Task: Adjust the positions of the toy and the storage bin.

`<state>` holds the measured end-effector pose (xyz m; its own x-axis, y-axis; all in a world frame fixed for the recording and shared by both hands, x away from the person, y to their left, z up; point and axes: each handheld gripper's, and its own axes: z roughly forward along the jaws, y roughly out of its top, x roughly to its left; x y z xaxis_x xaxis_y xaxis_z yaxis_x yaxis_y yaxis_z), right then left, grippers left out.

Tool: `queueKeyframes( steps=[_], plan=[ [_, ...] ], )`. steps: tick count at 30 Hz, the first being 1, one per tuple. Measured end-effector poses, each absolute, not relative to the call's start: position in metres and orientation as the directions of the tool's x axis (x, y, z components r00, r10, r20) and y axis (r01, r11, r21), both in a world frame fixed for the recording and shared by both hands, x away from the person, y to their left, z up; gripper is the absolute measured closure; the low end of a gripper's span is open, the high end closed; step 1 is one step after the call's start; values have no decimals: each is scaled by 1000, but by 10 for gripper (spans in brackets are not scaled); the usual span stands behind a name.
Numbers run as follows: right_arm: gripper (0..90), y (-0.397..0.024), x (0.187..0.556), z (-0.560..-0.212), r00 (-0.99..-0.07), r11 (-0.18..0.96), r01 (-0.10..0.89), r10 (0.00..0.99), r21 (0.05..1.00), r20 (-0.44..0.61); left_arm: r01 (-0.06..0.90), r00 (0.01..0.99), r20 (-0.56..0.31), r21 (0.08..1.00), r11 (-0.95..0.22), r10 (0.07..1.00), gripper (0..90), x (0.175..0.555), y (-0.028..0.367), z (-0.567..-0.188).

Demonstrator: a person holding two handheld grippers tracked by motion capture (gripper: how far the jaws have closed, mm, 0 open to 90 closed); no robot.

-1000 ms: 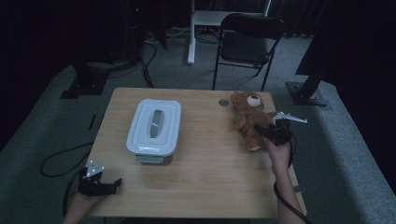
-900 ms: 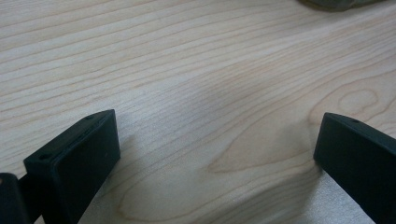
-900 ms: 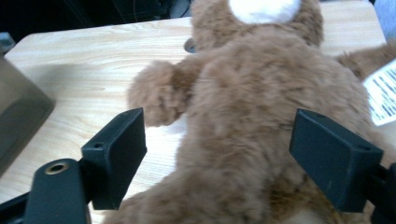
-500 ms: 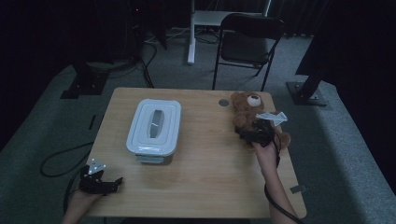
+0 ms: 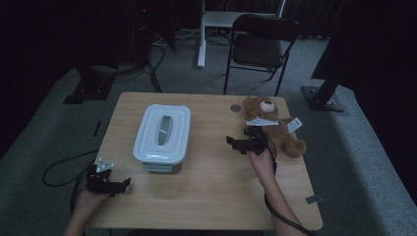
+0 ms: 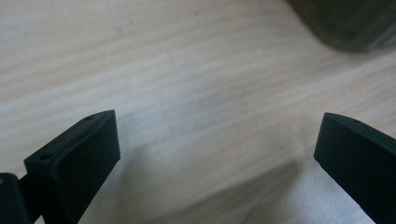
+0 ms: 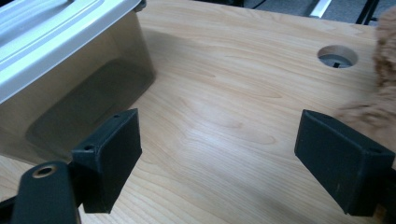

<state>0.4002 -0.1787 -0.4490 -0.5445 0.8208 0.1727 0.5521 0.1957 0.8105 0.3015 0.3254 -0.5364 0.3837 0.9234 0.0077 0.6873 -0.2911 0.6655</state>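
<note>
Both claws gape wide, empty: right claw [image 5: 239, 142] beside teddy bear [image 5: 275, 129].

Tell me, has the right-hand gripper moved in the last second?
Yes. The right gripper has slid left off the teddy bear toward the lidded box, which stayed put.

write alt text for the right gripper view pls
The right gripper has its two black jaws wide open over a bare wooden table. A plastic box with a pale lid sits at the left, a brown teddy bear at the right edge.
</note>
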Motion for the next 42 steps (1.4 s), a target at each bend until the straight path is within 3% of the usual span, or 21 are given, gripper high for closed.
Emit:
queueKeyframes(
  steps=[9, 14, 18, 28, 36, 40, 42],
  plan=[
    [139, -159, 402, -444, -542, 111, 607, 782, 787, 307, 676, 383, 29, 672, -301, 923, 11, 323, 318, -532],
    [139, -148, 402, -437, -545, 83, 601, 770, 795, 331, 664, 365, 2, 700, -262, 931, 11, 339, 319, -528],
    [138, -124, 402, -430, -571, 97, 609, 742, 787, 351, 662, 344, 41, 698, -273, 938, 11, 356, 320, -527],
    [139, -65, 402, -426, -608, 153, 621, 712, 768, 350, 641, 354, 30, 719, -267, 935, 11, 375, 309, -527],
    [162, -43, 407, -440, -586, 144, 680, 695, 719, 415, 631, 399, 4, 724, -278, 917, 10, 374, 296, -525],
    [164, -35, 405, -441, -597, 197, 668, 717, 718, 359, 626, 406, 36, 717, -306, 913, 11, 372, 287, -523],
    [216, -37, 405, -443, -596, 207, 672, 720, 711, 355, 623, 420, 39, 714, -319, 907, 11, 369, 281, -523]
  ],
)
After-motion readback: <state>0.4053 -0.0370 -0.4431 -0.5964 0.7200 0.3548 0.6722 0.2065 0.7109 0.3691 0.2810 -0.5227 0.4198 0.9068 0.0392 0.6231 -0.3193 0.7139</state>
